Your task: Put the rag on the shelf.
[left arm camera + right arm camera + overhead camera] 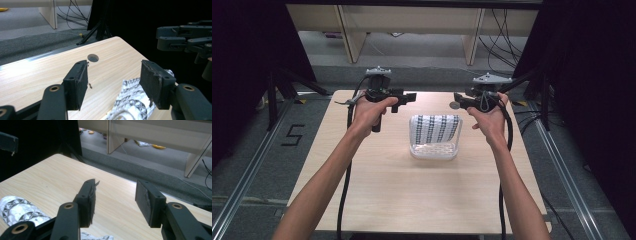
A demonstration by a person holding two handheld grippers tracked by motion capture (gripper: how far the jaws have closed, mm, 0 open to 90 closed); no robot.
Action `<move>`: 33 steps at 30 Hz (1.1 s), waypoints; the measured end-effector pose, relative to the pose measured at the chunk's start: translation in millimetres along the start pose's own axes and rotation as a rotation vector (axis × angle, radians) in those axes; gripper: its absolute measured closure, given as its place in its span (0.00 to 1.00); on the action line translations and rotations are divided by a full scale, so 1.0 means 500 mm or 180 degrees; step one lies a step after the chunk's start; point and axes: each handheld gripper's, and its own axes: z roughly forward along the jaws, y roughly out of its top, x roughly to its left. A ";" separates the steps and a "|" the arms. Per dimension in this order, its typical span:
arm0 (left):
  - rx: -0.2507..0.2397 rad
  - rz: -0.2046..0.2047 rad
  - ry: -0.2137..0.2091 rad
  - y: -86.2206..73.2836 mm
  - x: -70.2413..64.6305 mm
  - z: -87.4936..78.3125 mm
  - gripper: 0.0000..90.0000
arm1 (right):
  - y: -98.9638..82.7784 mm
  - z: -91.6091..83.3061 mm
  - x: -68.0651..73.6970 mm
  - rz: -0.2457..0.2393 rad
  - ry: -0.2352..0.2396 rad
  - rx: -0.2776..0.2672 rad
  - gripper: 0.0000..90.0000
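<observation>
A clear plastic container [435, 150] holds a folded white cloth with a black pattern [435, 129] at the middle of the wooden table [412, 195]. My left gripper [408, 97] hovers above the table to the cloth's far left, its jaws open and empty. My right gripper [458, 101] hovers to the cloth's far right, also open with nothing in it. In the left gripper view the patterned cloth [131, 100] lies below the open left gripper [115, 85]. In the right gripper view the cloth [17, 210] lies at the lower left of the open right gripper [116, 202].
A round hole [93, 57] sits in the table near its far right corner. Black curtains and tripod legs [282, 85] stand on both sides. Wooden furniture legs [347, 35] and cables [502, 40] lie on the floor beyond the table's far edge.
</observation>
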 end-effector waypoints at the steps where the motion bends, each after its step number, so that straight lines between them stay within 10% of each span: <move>1: -0.0016 -0.0006 -0.0017 -0.003 0.000 -0.001 0.43 | 0.000 -0.002 -0.002 -0.0024 0.0038 0.0014 0.57; 33: -0.0046 0.0155 -0.0287 -0.061 -0.043 -0.071 0.38 | -0.014 -0.073 0.052 -0.0177 0.0270 0.0006 0.49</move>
